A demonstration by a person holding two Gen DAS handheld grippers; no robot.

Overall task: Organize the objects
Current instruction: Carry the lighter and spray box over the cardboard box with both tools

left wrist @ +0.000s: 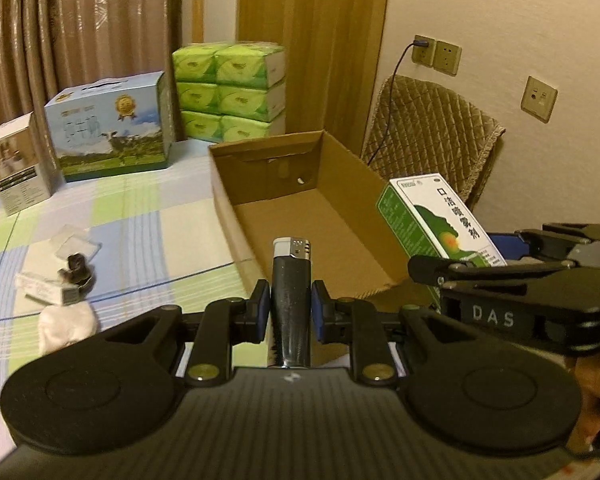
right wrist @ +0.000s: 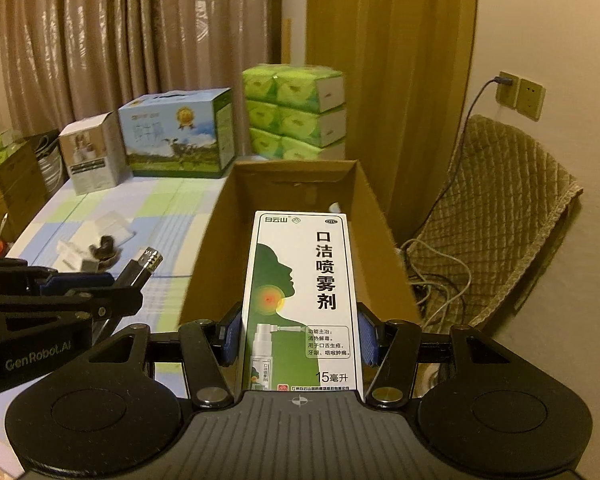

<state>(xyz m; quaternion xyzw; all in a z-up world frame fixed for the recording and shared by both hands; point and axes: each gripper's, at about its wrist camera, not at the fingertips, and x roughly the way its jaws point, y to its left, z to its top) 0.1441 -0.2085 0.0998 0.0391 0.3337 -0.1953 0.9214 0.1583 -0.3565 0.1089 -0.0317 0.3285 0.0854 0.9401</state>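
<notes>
Left wrist view: the lighter [left wrist: 291, 280] sits pinched between the pads of the left gripper [left wrist: 290, 307], long axis pointing forward along the fingers, metal cap leading. Its body is dark and glossy, with a white and silver top. It is held clear of the table, just short of the near rim of the open cardboard box [left wrist: 260, 208], and the box cavity lies directly ahead of the cap.

Right wrist view: the spray box [right wrist: 300, 300] is clamped by its long sides in the right gripper [right wrist: 299, 334], long axis also forward. It is a white and green carton with a dark green head silhouette, a red spot at the throat and black vertical characters. Its far end already overhangs the cardboard box interior, so the right hand appears the nearer of the two to a drop position. The left gripper [right wrist: 60, 300] shows at the left edge of this view, beside the box's left wall.

The cardboard box looks nearly empty; a small pale item near its far wall cannot be identified. It stands at the right edge of the checked tablecloth [left wrist: 140, 216].

Small loose items [left wrist: 66, 280] remain near the left edge. A blue carton [left wrist: 112, 128] and stacked green tissue packs [left wrist: 230, 92] stand along the far edge.
</notes>
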